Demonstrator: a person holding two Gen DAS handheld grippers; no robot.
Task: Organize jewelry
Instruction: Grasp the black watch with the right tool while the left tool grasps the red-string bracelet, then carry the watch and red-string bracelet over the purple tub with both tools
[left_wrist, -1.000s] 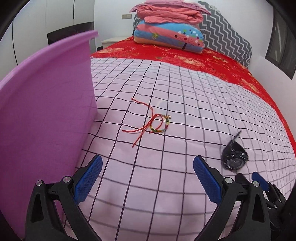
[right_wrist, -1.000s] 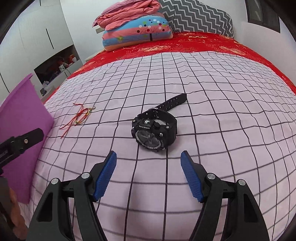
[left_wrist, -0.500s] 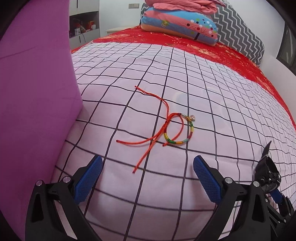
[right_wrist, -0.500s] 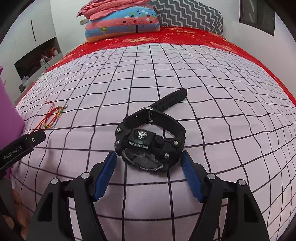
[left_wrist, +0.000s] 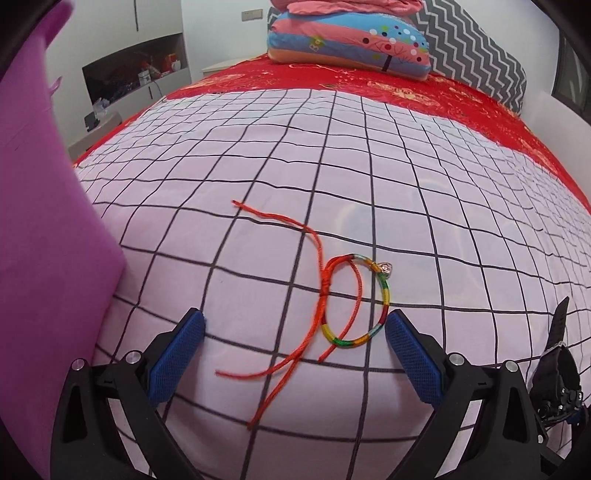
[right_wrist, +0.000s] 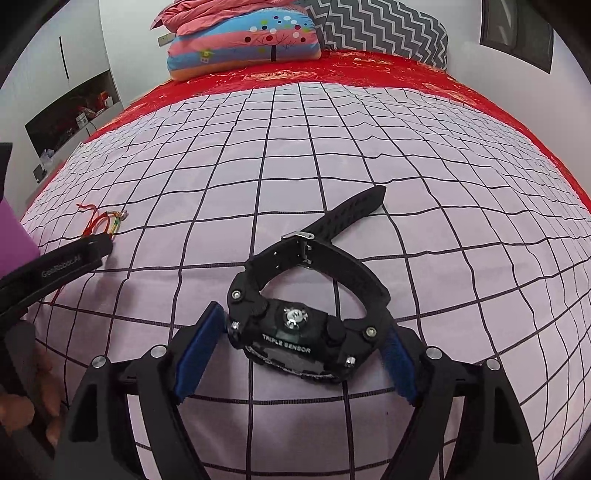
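Straddling watch (right_wrist: 306, 325) and bracelet (left_wrist: 347, 306), both jaws wide, ungripping (right's far pad half-hidden).

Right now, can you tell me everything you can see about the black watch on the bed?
The black watch is chunky and looks like plastic or rubber, with small silver screws and the words TRIPLE SENSOR on its case. Its strap is buckled into a loop with a silver clasp, and the long tail end sticks out flat behind it. It lies on the pink checked blanket, face tilted toward the camera. The right gripper has just been opening wider; its blue pads sit on either side of the case, not visibly squeezing it.
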